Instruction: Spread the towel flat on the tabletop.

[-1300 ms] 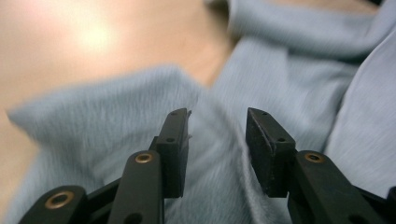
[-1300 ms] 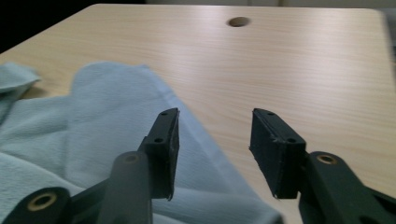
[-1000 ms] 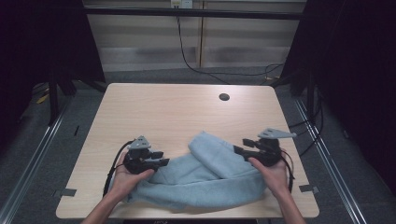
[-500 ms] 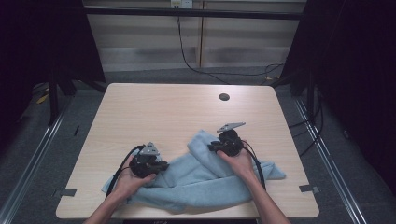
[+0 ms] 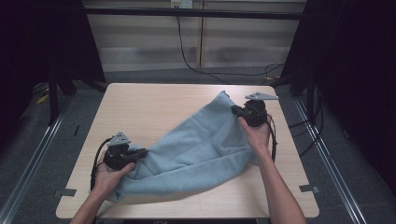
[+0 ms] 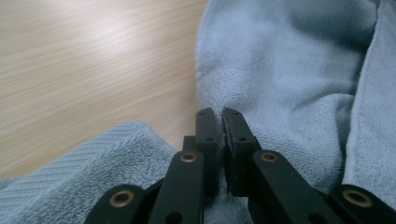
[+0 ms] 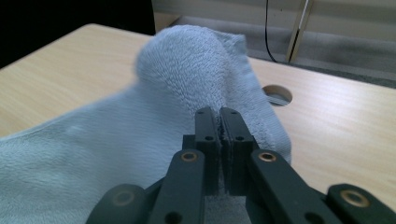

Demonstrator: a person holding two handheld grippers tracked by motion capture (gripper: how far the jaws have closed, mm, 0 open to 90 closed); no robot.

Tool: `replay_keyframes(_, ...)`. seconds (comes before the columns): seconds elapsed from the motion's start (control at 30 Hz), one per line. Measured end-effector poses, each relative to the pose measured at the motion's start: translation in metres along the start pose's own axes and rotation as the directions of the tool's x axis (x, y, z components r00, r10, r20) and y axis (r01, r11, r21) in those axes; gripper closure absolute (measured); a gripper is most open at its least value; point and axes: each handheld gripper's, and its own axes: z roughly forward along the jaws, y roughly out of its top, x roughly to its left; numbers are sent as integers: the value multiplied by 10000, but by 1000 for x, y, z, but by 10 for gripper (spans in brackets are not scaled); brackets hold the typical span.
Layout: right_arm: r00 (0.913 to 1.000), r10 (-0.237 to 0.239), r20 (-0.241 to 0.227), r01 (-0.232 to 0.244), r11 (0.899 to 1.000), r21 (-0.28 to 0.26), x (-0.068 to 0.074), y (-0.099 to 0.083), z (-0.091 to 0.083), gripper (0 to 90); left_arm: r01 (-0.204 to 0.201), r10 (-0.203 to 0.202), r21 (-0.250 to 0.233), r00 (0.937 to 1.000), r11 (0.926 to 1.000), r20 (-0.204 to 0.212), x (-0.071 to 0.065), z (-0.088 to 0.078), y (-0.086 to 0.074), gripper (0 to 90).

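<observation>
A light blue towel (image 5: pixel 201 149) is stretched diagonally across the wooden table (image 5: pixel 140 107), from the near left to the far right. My left gripper (image 5: pixel 140 152) is shut on the towel's near-left edge; in the left gripper view its jaws pinch the towel (image 6: pixel 280 93) close to the tips (image 6: pixel 217 114). My right gripper (image 5: pixel 235 110) holds the far-right corner raised above the table, shut on the towel (image 7: pixel 177 74), whose pile bulges over the closed tips (image 7: pixel 216 113).
A round cable hole (image 7: pixel 277 94) sits in the tabletop just past the towel's raised corner. The table's right edge (image 5: pixel 289 140) runs close beside my right hand. Black frame posts (image 5: pixel 53 88) stand at the left, and cables (image 5: pixel 187 51) trail behind the table.
My right gripper has carried its towel corner from the near right up and out to the far right, spreading the bunched towel flat. The left gripper moved slightly toward the near-left corner.
</observation>
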Motion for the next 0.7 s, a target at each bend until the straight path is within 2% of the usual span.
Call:
replay_keyframes(0.03, 9999, 85, -132, -86, 9999, -78, -3, 2, 0, 840, 236, -236, 60, 9997, 9997, 0, 3, 0, -2, 861)
replay_keyframes(0.07, 9992, 164, -358, -167, 9998, -67, -5, 1, 1, 785, 294, -294, 169, 9996, 9994, -2, 5, 1, -4, 858)
replay_keyframes(0.1, 9985, 220, -501, -220, 9998, 12, -5, 0, 2, 759, 265, -266, 276, 9996, 9993, 29, 5, 2, -5, 855)
replay_keyframes(0.17, 9979, 53, -638, -39, 9998, 219, -3, -7, 3, 679, 157, -154, 380, 9998, 9992, -86, 1, 4, -6, 850)
replay_keyframes(0.23, 9974, -60, -724, 98, 9986, 528, -1, -15, 2, 601, 89, -90, 425, 10000, 9991, 24, -1, 5, -5, 836)
replay_keyframes(0.4, 9938, -47, -1108, 196, 9908, 1341, -6, -42, -9, 532, 126, -133, 374, 9998, 9992, 178, -1, 2, -4, 812)
replay_keyframes(0.5, 9913, -144, -1309, 411, 9782, 2038, -8, -62, -18, 492, 215, -219, 115, 9992, 9997, 342, -3, -3, -1, 754)
replay_keyframes(0.57, 9862, -42, -1656, 405, 9755, 2164, -6, -74, -26, 476, 251, -241, -164, 9981, 9996, 570, -4, -6, 3, 717)
replay_keyframes(0.63, 9767, -170, -2140, 641, 9745, 2148, 0, -84, -34, 474, 108, -85, -378, 9981, 9992, 611, -7, -9, 9, 678)
replay_keyframes(0.7, 9741, -289, -2242, 791, 9726, 2185, 10, -90, -40, 478, -31, 76, -533, 9964, 9986, 844, -10, -6, 15, 660)
